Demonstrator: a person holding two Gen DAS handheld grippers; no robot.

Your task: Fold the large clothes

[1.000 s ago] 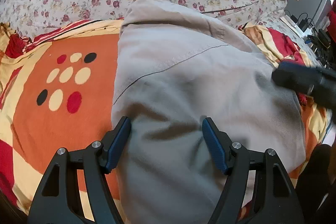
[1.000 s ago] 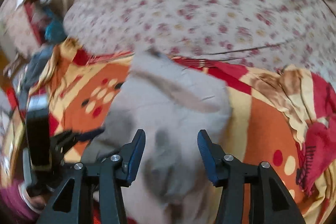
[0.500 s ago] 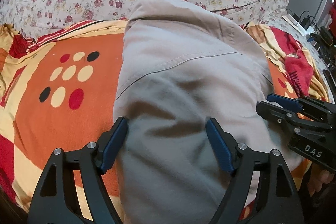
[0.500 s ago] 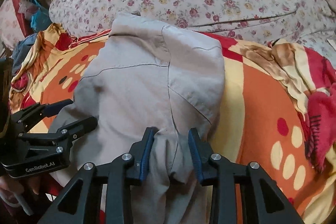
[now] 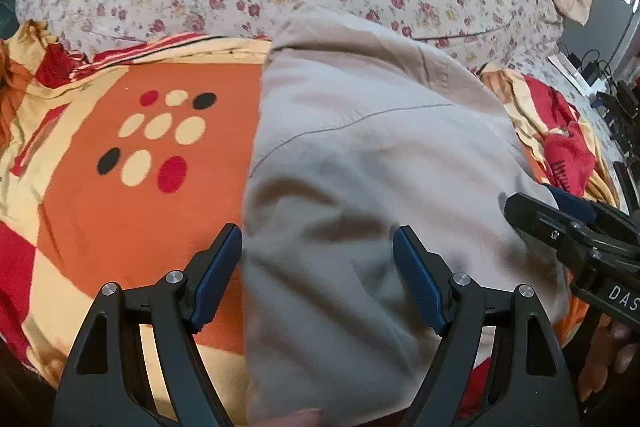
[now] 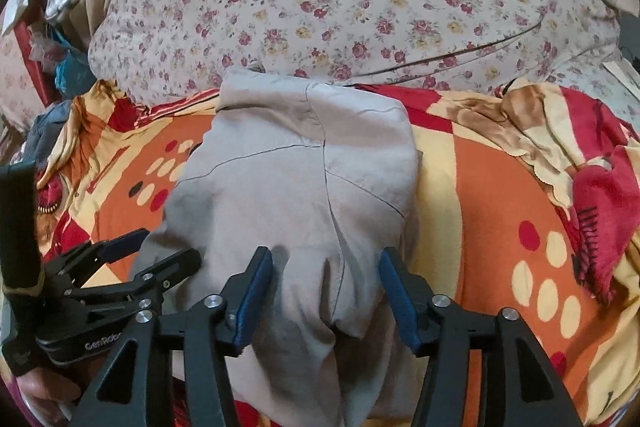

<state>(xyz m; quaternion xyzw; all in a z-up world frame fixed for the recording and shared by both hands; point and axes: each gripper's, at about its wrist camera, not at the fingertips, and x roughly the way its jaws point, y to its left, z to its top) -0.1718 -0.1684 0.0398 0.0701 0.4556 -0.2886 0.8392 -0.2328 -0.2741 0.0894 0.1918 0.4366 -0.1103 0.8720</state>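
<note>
While the left gripper (image 5: 318,259) holds its jaws spread over the beige garment's (image 5: 372,163) near-left edge on the orange blanket (image 5: 132,211), nothing is pinched. From the right view, the right gripper (image 6: 326,289) jaws are opening around a soft, limp fold; hemmed corners look the likeliest holds.

The left gripper (image 5: 318,261) is held pointing steeply downward, its jaws spread wide and nothing pinched between the blue pads (image 5: 416,277). The right gripper (image 6: 326,293) is angled downward likewise; its jaws are opening, and no grip is seen at the pads (image 6: 252,297). The two grippers are kept side by side, close together. Bare fingers (image 6: 44,393) of the left hand are glimpsed under its handle.
</note>
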